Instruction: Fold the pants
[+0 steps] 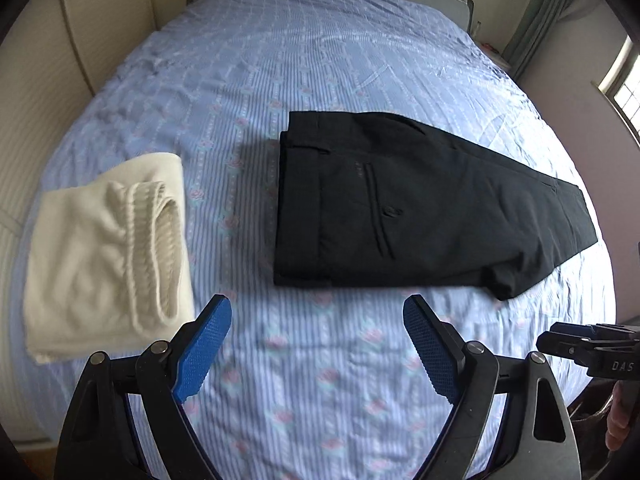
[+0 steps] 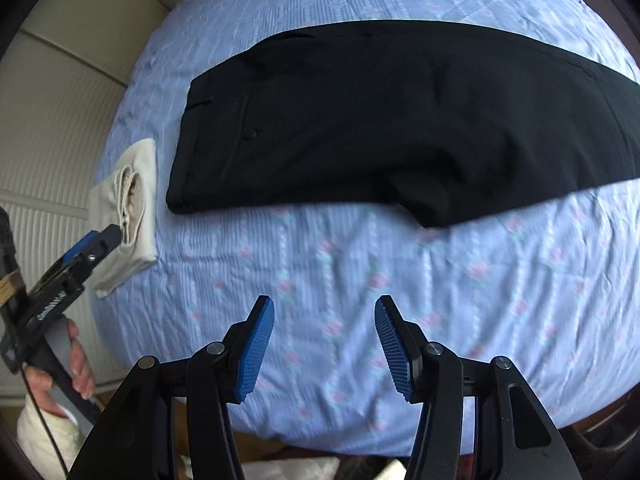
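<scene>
Item 1: black pants. They lie flat on your bed, folded lengthwise, waistband toward the left, legs running off to the right. The back pocket with its button faces up. In the right wrist view the pants span most of the frame's width, and the leg end runs past the right edge. Neither gripper touches them.

Item 2: cream garment. Folded, with a ribbed band on top, it sits on the bed to the left of the pants and apart from them. The right wrist view shows it near the bed's left edge.

Item 3: your left gripper. Its blue pads stand wide apart with nothing between them. It hovers over bare sheet, near the pants' front edge. Seen from the right wrist, this gripper overlaps the cream garment in the frame; your left hand wraps its handle.

Item 4: your right gripper. Its fingers are spread, though less widely than the left's, and hold nothing. It hangs above the sheet in front of the pants. In the left wrist view only part of it shows at the right edge.

Item 5: bed. Blue striped sheet with small pink flowers, lightly wrinkled.
</scene>
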Demonstrator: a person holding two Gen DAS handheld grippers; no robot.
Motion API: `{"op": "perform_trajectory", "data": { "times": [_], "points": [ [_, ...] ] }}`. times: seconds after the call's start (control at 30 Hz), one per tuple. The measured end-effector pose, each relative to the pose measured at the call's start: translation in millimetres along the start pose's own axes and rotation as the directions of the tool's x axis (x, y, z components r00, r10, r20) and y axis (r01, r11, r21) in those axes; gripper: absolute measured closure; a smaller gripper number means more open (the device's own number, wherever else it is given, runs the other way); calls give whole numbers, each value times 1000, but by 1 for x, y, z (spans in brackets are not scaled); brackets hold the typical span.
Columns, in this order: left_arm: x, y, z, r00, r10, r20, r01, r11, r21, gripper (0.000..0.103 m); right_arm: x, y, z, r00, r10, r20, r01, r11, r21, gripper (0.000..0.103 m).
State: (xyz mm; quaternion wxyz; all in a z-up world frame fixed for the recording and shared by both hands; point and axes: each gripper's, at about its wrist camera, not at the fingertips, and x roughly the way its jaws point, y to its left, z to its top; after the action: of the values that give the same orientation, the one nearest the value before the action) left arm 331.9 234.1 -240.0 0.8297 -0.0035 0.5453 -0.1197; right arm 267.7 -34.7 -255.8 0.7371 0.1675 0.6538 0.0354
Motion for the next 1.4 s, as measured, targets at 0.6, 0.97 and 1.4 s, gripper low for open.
{"op": "perform_trajectory", "data": {
  "times": [0.6,0.97,1.4],
  "points": [
    [105,44,46,948,-281,-152,246,945,-214,72,59,37,24,991,20,-130,-10,997,77,49],
    [153,52,37,916,-309,-257,234,930,-285,58,60,45,29,993,29,-115,-19,996,84,49],
    [56,55,98,993,-119,-17,115,982,-150,96,43,67,21,995,69,-75,-64,996,56,49]
  ]
}}
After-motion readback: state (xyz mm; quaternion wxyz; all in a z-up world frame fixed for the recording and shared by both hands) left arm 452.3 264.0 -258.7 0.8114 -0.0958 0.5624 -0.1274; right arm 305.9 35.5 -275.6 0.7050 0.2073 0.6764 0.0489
